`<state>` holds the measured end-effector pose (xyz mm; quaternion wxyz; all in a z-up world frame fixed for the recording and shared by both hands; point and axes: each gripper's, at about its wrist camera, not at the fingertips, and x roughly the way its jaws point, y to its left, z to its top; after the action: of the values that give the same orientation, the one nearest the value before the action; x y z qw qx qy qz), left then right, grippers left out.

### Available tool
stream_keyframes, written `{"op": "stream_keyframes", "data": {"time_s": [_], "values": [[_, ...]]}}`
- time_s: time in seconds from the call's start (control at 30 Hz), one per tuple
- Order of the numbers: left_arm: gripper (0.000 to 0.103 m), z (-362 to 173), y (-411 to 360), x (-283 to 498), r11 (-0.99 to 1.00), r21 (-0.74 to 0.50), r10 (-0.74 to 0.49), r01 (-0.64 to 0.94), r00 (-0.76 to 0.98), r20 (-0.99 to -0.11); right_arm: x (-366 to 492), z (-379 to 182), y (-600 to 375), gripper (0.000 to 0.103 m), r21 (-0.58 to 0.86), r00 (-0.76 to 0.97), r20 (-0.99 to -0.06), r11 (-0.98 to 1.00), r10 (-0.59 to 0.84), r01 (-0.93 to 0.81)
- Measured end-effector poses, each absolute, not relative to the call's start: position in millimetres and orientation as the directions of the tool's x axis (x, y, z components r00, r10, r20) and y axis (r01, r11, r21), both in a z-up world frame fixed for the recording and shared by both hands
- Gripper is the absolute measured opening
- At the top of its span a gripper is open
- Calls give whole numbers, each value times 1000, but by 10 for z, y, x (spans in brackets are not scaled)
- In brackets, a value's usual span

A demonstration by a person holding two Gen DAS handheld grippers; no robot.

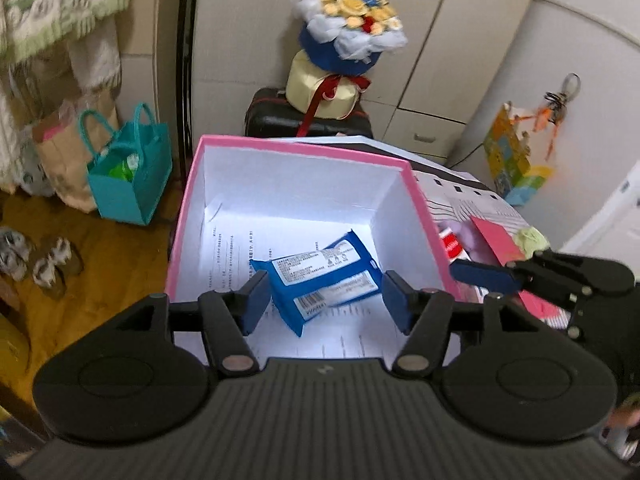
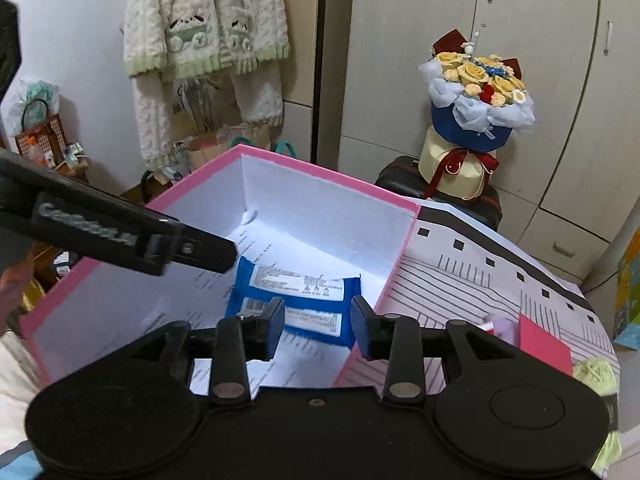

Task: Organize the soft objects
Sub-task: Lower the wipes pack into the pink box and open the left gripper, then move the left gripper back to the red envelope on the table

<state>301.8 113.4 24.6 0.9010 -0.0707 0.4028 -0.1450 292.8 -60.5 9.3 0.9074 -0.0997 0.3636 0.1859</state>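
A pink box (image 1: 188, 204) with a white inside stands open on the table. Two blue tissue packs (image 1: 320, 276) lie on printed paper at its bottom, also in the right wrist view (image 2: 296, 300). My left gripper (image 1: 324, 300) is open and empty above the box, over the packs. My right gripper (image 2: 318, 324) is open and empty over the box's right wall (image 2: 400, 264). It reaches in from the right in the left wrist view (image 1: 480, 274). A pale green soft ball (image 2: 596, 374), a lilac soft item (image 2: 502, 326) and a red card (image 2: 544, 346) lie on the table beside the box.
The table carries a striped cloth (image 2: 500, 280). Behind it a flower bouquet (image 2: 476, 120) stands on a black suitcase (image 2: 400, 180) before cupboards. A teal bag (image 1: 128, 176) and slippers (image 1: 52, 264) are on the wooden floor at left. Knitted clothes (image 2: 200, 40) hang on the wall.
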Motion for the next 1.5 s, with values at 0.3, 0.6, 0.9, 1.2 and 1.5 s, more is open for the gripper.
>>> {"op": "stream_keyframes", "data": {"time_s": [0.3,0.6,0.9,1.2,1.5], "values": [[68,637,1021,2336,937,-150,-333,316,673,-661,2427,398,-788,55,-45,675,-675,897,298,-441],[80,893,839,1662,911,-45,-347,410,704,-619,1826,667,-1193,69,55,654,-627,862,423,-505],[81,814,475,1238,850,-18,-417,527,650,-636,1218,445,-2152,70,149,697,-582,897,419,-415],[81,516,-98,1160,782,-35,-481,622,568,-668,965,95,-2615,70,112,708,-595,912,379,-394],[81,170,-524,1300,739,-85,-510,668,472,-719,952,-235,-2719,70,71,700,-592,890,401,-450]]}}
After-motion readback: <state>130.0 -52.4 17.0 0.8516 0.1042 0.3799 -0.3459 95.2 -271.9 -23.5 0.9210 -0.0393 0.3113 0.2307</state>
